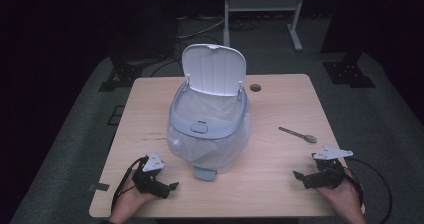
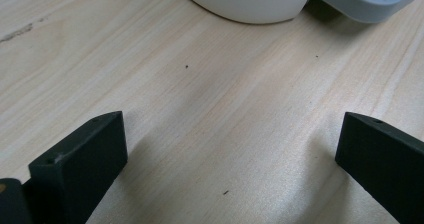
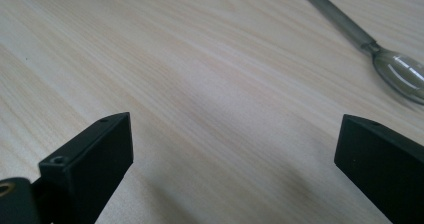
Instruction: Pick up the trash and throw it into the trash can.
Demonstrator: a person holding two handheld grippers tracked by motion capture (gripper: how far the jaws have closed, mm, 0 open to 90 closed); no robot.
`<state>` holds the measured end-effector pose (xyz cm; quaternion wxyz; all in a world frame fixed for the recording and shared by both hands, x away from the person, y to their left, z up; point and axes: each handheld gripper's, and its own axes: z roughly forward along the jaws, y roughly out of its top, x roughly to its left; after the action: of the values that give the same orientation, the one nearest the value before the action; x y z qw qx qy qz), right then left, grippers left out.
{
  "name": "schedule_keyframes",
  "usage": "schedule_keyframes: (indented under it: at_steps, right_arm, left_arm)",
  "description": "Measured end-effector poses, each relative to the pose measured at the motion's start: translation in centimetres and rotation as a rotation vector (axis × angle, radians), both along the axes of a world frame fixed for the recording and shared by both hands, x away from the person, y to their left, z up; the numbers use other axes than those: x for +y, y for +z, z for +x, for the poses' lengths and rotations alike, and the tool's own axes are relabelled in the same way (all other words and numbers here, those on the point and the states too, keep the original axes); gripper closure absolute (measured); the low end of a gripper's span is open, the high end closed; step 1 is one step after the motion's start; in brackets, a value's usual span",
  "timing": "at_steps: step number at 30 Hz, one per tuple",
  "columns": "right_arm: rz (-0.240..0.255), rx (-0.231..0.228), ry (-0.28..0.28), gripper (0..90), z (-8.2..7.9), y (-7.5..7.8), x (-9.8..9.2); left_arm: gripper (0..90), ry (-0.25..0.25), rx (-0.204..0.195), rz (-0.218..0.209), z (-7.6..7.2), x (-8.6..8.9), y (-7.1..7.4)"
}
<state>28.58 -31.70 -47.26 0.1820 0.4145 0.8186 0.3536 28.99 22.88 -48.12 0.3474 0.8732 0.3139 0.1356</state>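
Dark floor surrounds the wooden table (image 1: 280, 184), where a spoon (image 1: 298, 133) lies near the right gripper (image 1: 306, 178), just ahead of it. Both the right and the left gripper (image 1: 167, 189) rest spread apart, holding nothing. I judge the spoon light, stiff and slippery; the thin handle seems best for gripping. A pedal bin (image 1: 210, 134) stands open at the centre.

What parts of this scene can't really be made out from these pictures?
- Inside of the bin: in the high view its front rim and the clear liner hide the bottom, so any contents cannot be told.
- Bin in the left gripper view: the top edge cuts off all but its base and pedal.
- Spoon in the right gripper view: the edges crop the handle end and the bowl.
- Room beyond the table: too dark to read in the high view.
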Motion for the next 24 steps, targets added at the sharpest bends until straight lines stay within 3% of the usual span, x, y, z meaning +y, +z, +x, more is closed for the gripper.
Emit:
schedule_keyframes:
  at_steps: [5,24]
  right_arm:
    - [0.009,-0.008,0.000,1.4,0.4,0.5,-0.2]
    - [0.006,-0.023,0.043,4.9,2.8,2.5,0.4]
  left_arm:
    - [0.0,-0.007,-0.016,-0.025,0.1,0.3,-0.3]
    - [0.0,-0.008,-0.015,-0.025,0.1,0.3,-0.3]
